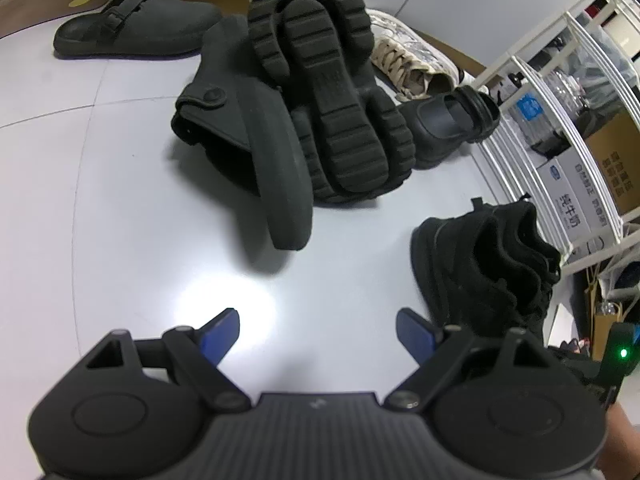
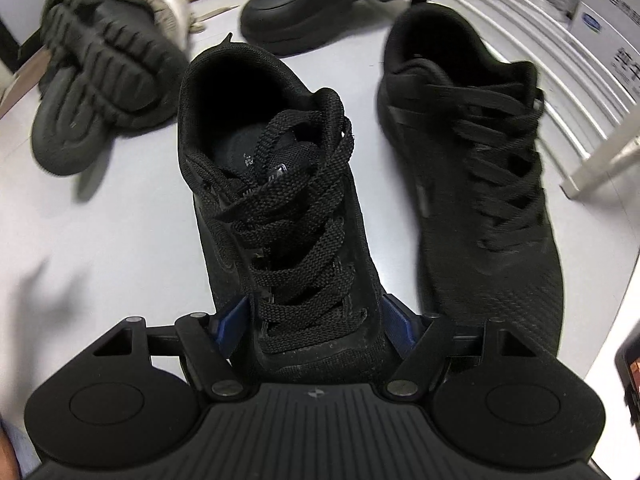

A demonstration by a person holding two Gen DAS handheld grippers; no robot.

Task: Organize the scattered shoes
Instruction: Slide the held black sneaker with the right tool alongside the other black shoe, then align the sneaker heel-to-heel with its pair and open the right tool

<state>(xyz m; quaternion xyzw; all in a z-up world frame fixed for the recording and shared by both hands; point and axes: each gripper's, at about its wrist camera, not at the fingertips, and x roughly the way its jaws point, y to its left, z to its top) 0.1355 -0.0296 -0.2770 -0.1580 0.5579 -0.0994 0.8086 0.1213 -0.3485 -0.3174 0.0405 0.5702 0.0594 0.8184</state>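
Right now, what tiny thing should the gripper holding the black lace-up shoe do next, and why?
Probably slide the held black sneaker a little toward the other black sneaker and set it down alongside. The right gripper has its blue pads against the toe sides, the matching shoe lies just beside it pointing the same way, and a gap of floor still separates them.
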